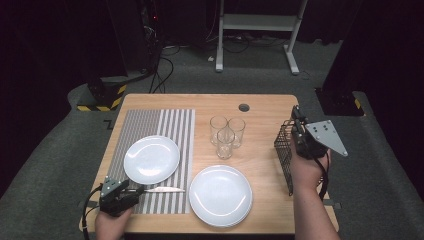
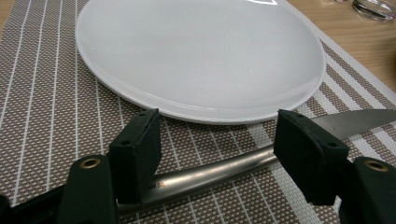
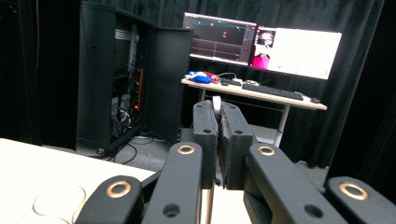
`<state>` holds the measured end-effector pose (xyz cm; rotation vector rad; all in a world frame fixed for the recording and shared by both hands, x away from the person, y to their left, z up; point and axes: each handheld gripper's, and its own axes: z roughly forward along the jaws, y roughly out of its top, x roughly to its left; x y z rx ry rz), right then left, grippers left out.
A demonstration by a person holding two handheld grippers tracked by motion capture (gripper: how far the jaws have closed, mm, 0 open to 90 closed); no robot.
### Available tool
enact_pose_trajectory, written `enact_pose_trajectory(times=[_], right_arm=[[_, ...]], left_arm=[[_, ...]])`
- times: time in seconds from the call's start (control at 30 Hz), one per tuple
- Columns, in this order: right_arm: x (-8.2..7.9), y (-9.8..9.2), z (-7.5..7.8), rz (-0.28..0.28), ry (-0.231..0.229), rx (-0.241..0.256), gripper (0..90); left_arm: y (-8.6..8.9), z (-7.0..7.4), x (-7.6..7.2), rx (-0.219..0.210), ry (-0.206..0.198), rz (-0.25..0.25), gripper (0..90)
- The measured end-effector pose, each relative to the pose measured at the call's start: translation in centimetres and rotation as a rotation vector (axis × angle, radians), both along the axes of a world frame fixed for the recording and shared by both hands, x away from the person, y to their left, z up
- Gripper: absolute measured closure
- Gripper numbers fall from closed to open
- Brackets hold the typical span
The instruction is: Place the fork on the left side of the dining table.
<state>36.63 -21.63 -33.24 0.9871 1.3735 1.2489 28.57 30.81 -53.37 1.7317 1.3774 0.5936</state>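
Left tongs [image 1: 134, 190] near the desk's [image 1: 260, 102] front left corner, spread wide either side of a knife [image 1: 162, 189] handle, pads apart from the steel. Knife flat on the striped placemat [image 1: 172, 120], just in front of the empty white plate [image 1: 151, 159]; blade pointing right. Second empty plate [image 1: 220, 195] beside the mat, near the front edge. Three empty glasses [image 1: 226, 133] clustered mid-desk, bare wood around them. Wire basket [image 1: 284, 152] lifted and tilted at the right edge, contents not discernible. Right tongs [image 1: 295, 121] pinched tight on the basket's wire rim.
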Motion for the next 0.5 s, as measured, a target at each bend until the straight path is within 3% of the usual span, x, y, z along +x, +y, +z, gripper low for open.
enact_pose_trajectory(times=[0.5], right_arm=[[-1.1,2.1,-0.4,0.087,0.001,0.005,86.7]], left_arm=[[0.0,0.0,0.0,0.002,0.003,0.007,31.1]])
